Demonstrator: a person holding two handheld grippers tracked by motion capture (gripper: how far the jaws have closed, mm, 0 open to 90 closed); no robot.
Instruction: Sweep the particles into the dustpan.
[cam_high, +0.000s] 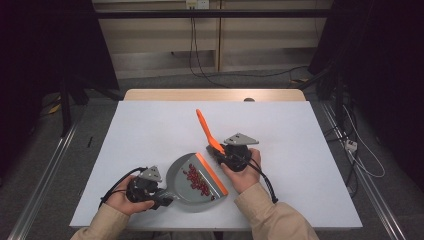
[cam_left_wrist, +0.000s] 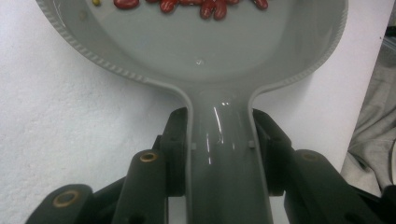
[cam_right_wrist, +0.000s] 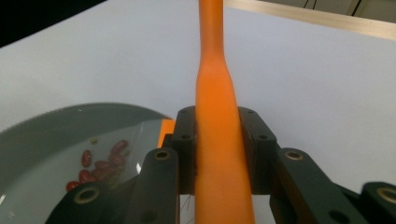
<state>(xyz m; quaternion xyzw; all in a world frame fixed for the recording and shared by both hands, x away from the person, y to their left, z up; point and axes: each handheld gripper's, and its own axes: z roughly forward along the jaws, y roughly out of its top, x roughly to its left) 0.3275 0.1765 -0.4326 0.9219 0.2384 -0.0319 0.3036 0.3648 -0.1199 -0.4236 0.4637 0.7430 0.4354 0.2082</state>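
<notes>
A grey dustpan (cam_high: 186, 186) with an orange front lip lies on the white table (cam_high: 150, 135), near the front edge. Several red beans (cam_high: 196, 181) lie in its pan (cam_left_wrist: 205, 42). My left gripper (cam_high: 159, 199) is shut on the dustpan's grey handle (cam_left_wrist: 223, 154), jaws pressed to both sides. My right gripper (cam_high: 223, 152) is shut on the orange brush handle (cam_high: 206, 129), which slants up and away to the far left. In the right gripper view the orange handle (cam_right_wrist: 218, 116) runs between the jaws, with the dustpan (cam_right_wrist: 56, 140) and beans (cam_right_wrist: 100, 163) at lower left.
The white table surface stretches bare to the far left and right of both hands. A wooden edge (cam_high: 215, 95) runs along the table's far side. Cables (cam_high: 360, 150) trail on the floor at right. Dark stands flank the table.
</notes>
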